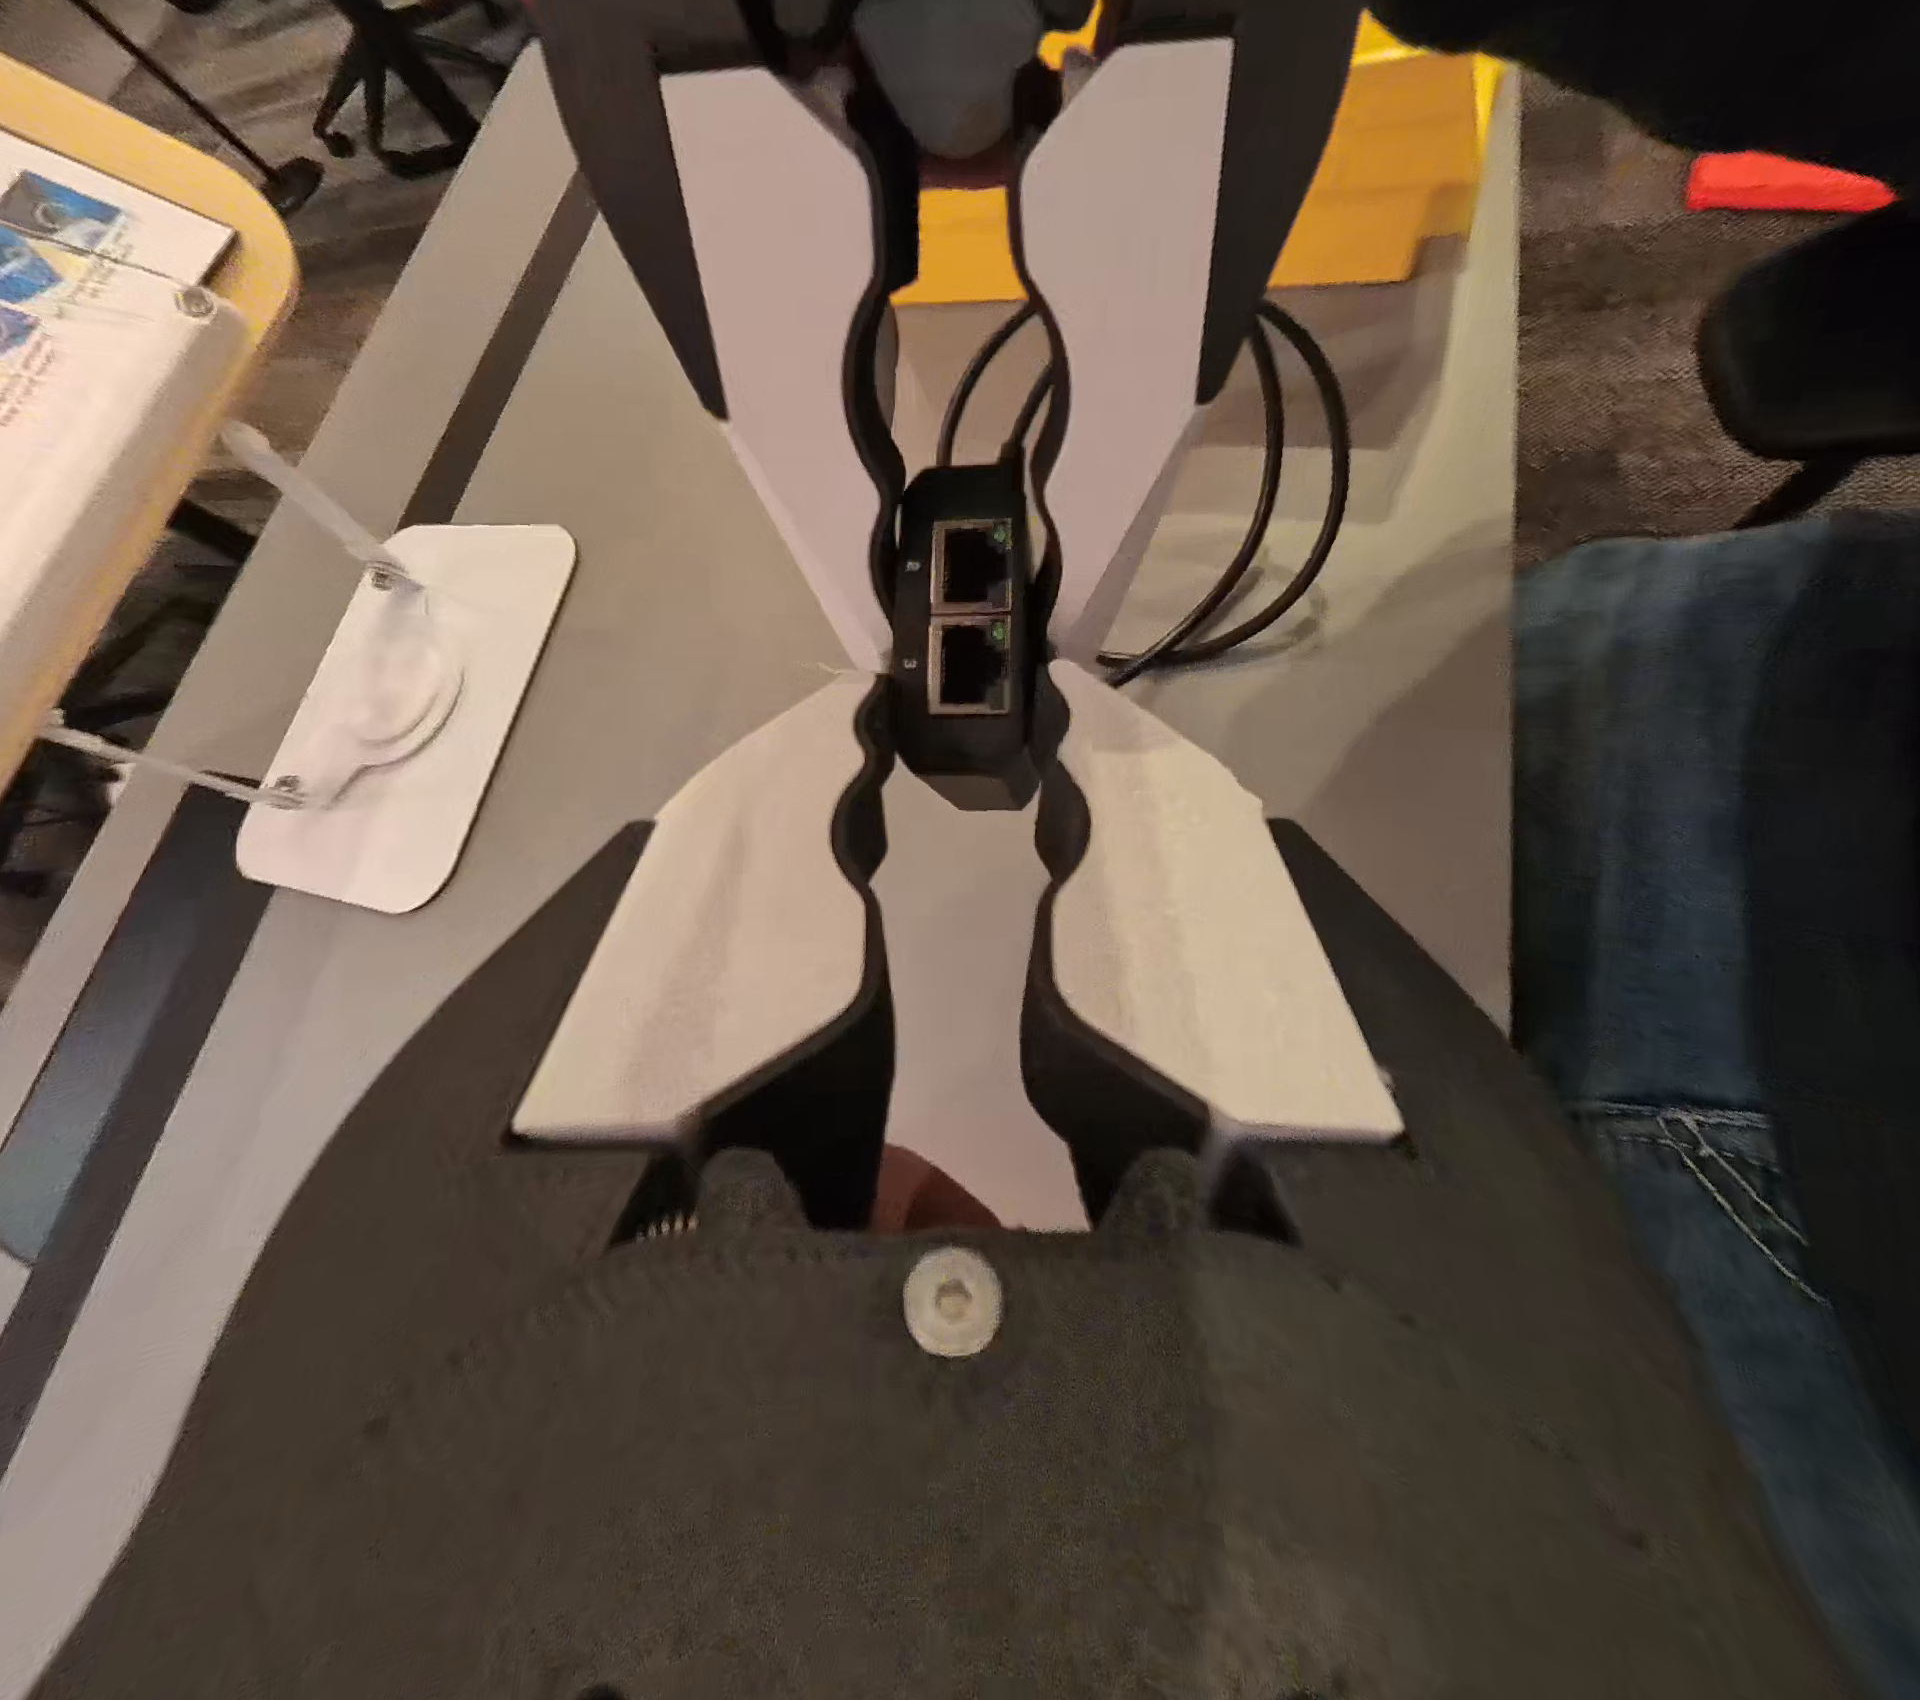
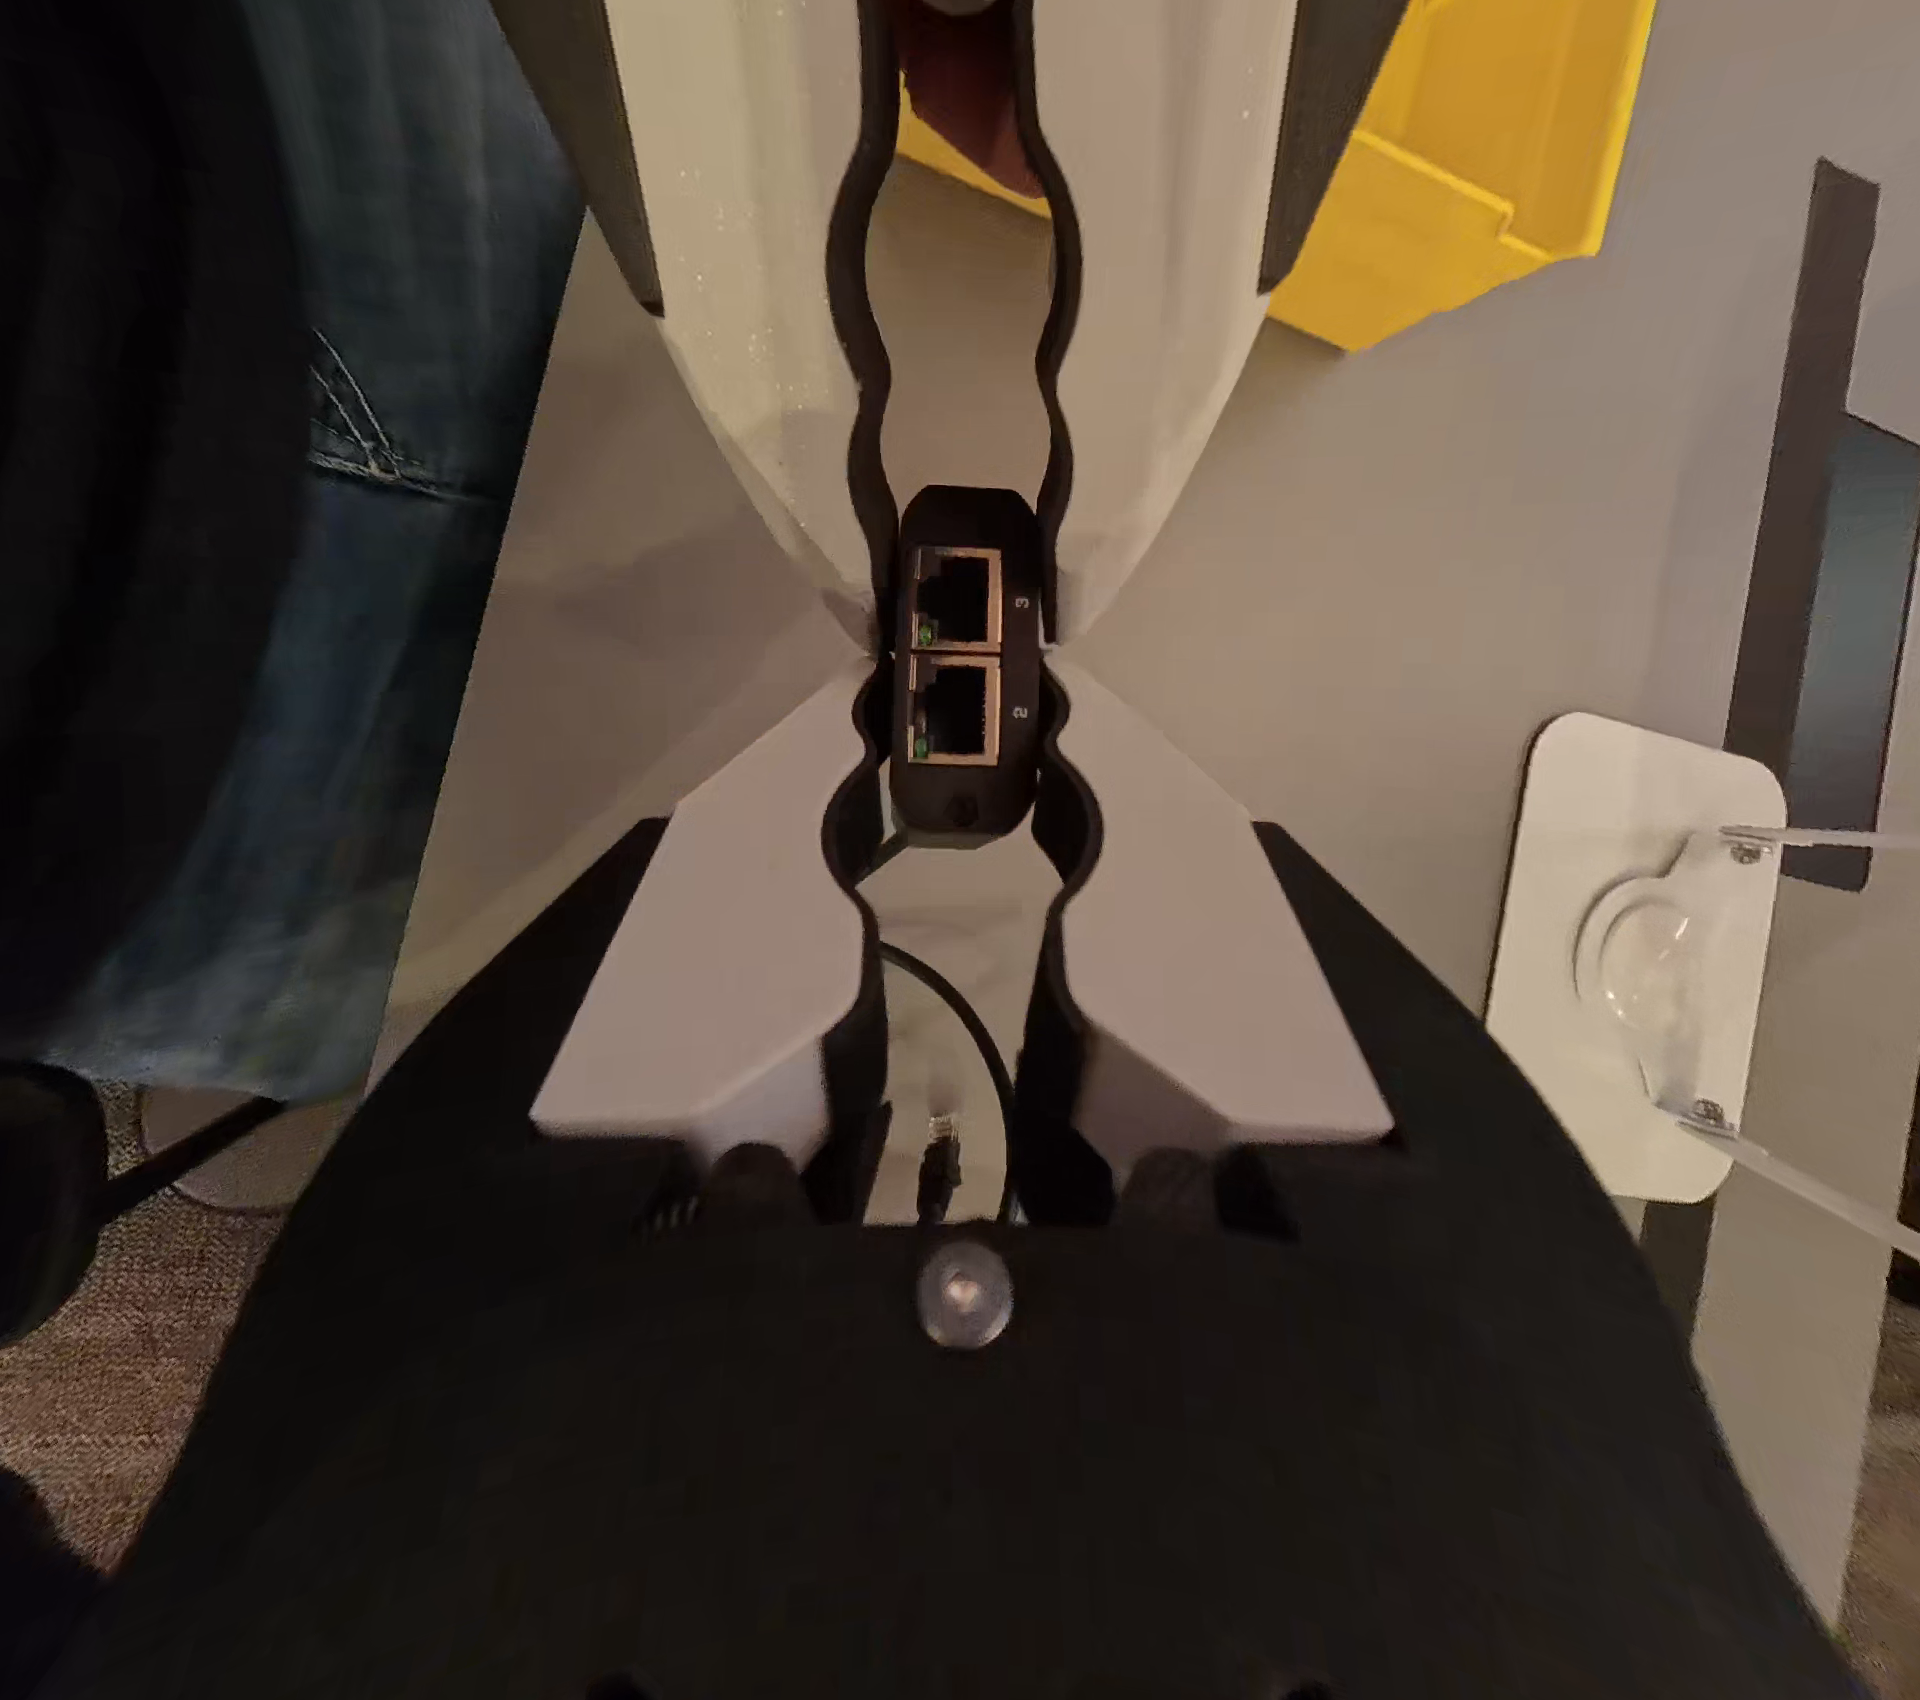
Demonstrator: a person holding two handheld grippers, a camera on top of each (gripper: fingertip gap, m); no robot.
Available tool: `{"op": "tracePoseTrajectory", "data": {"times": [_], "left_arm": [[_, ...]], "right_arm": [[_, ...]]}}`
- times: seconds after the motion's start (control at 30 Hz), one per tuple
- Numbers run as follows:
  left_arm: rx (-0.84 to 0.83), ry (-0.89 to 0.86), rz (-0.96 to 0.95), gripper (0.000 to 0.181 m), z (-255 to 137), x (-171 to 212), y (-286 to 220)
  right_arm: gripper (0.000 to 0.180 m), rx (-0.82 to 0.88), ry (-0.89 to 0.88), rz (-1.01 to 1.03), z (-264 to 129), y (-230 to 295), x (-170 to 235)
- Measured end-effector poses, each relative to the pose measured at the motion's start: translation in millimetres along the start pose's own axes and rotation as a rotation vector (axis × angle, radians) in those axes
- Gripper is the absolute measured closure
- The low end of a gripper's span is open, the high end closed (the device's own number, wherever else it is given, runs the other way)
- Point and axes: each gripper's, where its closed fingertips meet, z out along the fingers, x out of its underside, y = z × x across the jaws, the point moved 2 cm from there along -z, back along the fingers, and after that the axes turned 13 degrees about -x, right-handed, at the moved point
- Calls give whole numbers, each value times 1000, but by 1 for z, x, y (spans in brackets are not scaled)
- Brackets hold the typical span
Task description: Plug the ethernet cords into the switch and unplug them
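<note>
A small black switch [image 1: 961, 751] with two empty ports and green lights hangs above the grey table [image 1: 623, 455], held from both ends. My left gripper [image 1: 961, 715] is shut on its near end. The right gripper's white fingers [image 1: 769, 248] come in from the far side and clamp the other end. In the right wrist view my right gripper [image 2: 961, 715] is shut on the switch [image 2: 961, 819], and the left gripper's fingers [image 2: 707, 196] close on it from above. A black ethernet cord [image 1: 1299, 507] lies looped on the table, its loose plug [image 2: 940, 1151] below the switch.
A yellow bin [image 1: 1351, 175] stands at the table's far end and also shows in the right wrist view [image 2: 1455, 92]. A white base plate with a clear stand [image 1: 405, 715] sits to one side. A person's leg in jeans [image 1: 1714, 819] is beside the table. A wooden table [image 1: 260, 279] lies left. My left and right fingertips are right by each other.
</note>
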Motion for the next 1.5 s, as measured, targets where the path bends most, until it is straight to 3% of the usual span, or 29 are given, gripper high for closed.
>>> {"op": "tracePoseTrajectory", "data": {"times": [0.13, 0.43, 0.67, 0.83, 0.9, 1.1, 1.23, 1.4, 1.5], "left_arm": [[-50, -3, -57, 156, 3, 5, 3], [-165, -147, -301, 157, -7, -5, 34], [-196, -228, -369, 157, -8, -14, 40], [-218, -280, -400, 157, -10, -18, 42], [-184, -256, -371, 157, -9, -12, 36], [-106, -142, -255, 145, -8, -1, 19], [-83, -60, -201, 159, 1, 4, 8], [-181, -103, -309, 159, 0, 4, 25], [-201, -164, -447, 159, -4, 1, 37]], "right_arm": [[157, 37, 7, 7, 3, -6, 3], [146, 208, -205, 126, -26, -31, 0], [134, 140, -342, 239, -15, -36, 4], [145, 29, -494, 278, -3, -36, -4], [149, 19, -456, 262, 1, -33, 0], [155, 31, -126, 154, 22, -17, 13], [156, 61, -45, 118, 30, -18, 12], [153, 143, -123, 164, 22, -31, 10], [139, 203, -170, 222, 17, -38, 10]]}}
